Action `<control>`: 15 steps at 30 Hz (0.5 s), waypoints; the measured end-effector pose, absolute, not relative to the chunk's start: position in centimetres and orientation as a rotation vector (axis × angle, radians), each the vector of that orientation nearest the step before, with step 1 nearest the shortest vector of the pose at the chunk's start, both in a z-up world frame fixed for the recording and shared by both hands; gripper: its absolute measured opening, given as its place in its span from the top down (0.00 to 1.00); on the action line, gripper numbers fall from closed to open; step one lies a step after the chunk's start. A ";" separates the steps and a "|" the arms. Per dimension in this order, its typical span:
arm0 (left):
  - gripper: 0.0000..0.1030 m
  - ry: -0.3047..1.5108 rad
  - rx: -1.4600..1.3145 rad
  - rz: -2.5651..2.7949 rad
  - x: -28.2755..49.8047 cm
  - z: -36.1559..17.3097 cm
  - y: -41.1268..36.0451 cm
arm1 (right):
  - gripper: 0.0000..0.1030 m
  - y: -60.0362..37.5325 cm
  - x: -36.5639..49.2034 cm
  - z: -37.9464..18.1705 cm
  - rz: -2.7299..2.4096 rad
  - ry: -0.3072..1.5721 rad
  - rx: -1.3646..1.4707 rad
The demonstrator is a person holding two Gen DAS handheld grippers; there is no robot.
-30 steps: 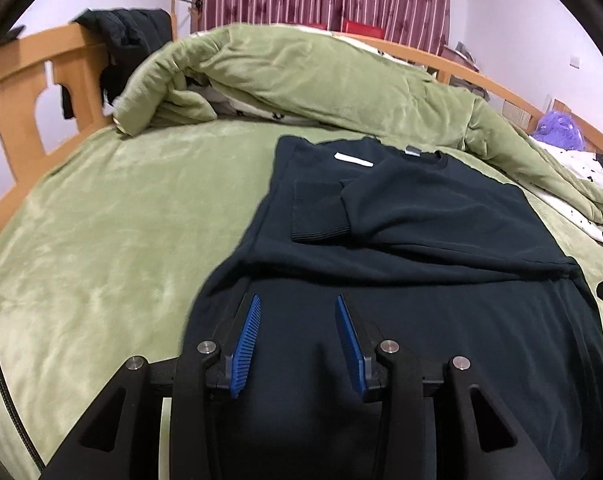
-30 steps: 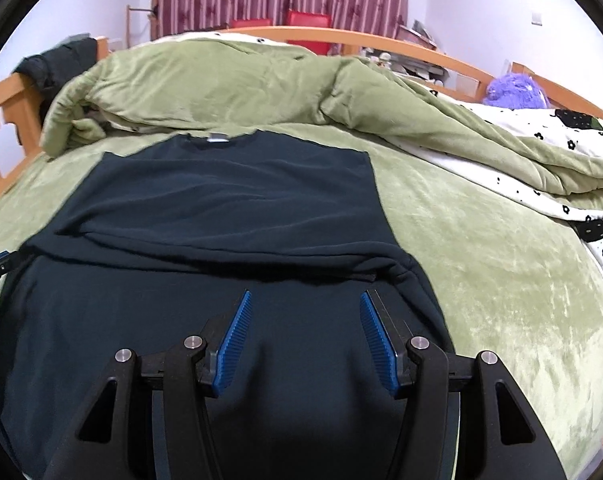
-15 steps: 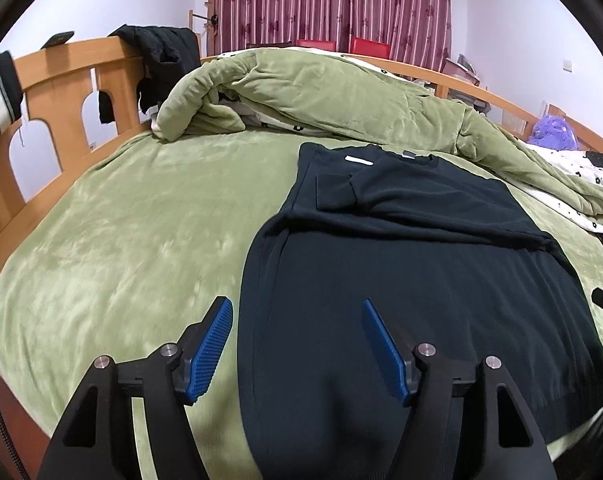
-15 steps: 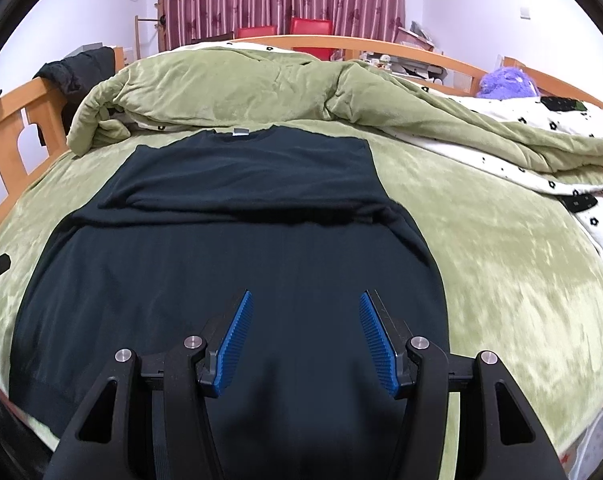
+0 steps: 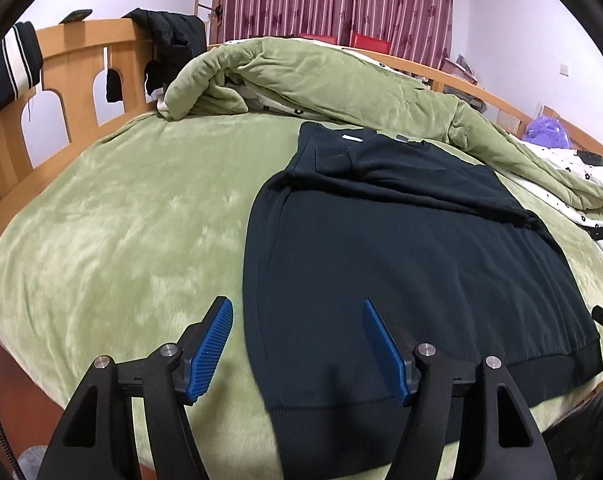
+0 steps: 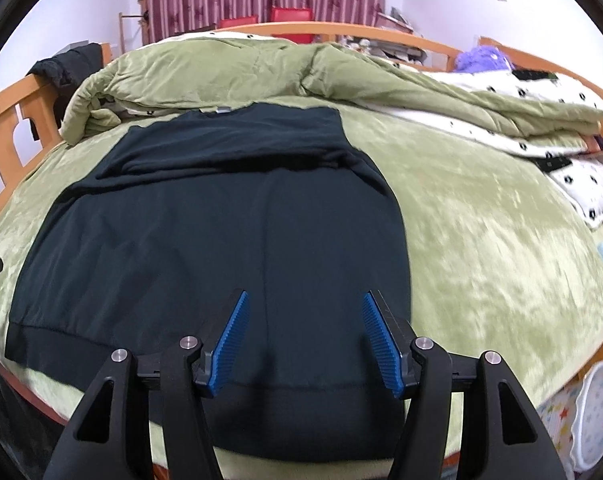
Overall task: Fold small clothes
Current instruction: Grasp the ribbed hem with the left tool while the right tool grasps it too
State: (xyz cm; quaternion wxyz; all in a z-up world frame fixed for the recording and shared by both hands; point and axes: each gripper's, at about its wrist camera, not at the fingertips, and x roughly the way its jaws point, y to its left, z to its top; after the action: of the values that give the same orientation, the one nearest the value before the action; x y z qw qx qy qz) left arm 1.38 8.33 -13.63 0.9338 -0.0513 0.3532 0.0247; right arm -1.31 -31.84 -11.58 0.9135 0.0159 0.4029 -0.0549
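Observation:
A dark navy sweatshirt (image 5: 401, 264) lies flat on the green bed cover (image 5: 121, 240), sleeves folded across its chest, ribbed hem toward me. It also shows in the right wrist view (image 6: 221, 240). My left gripper (image 5: 297, 344) is open and empty above the hem's left corner, its left finger over the bed cover. My right gripper (image 6: 303, 340) is open and empty above the hem's right part. Neither touches the cloth.
A bunched green quilt (image 5: 301, 76) lies behind the sweatshirt. A wooden bed rail (image 5: 61, 80) with dark clothes runs along the left. A white flowered sheet (image 6: 561, 152) is at the right. The bed's near edge is just below the hem.
Both grippers have pulled back from the sweatshirt's middle toward its hem. The left gripper has opened wider and shifted left over the hem's corner.

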 end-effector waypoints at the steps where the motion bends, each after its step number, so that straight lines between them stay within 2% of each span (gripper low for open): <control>1: 0.37 0.717 -0.108 0.052 1.0 -13.8 8.5 | 0.43 -32.2 -1.8 -11.9 -0.116 0.836 0.046; 15: 0.38 0.887 -0.285 -0.057 -0.9 -19.4 10.8 | 0.42 -36.4 -4.2 -13.7 -0.146 0.900 0.181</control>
State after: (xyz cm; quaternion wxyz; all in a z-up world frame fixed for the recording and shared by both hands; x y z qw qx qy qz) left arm -0.87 10.80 -19.40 0.8932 -0.1373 0.4274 -0.0273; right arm -4.18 -36.40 -13.65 0.8939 0.0873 0.4340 -0.0704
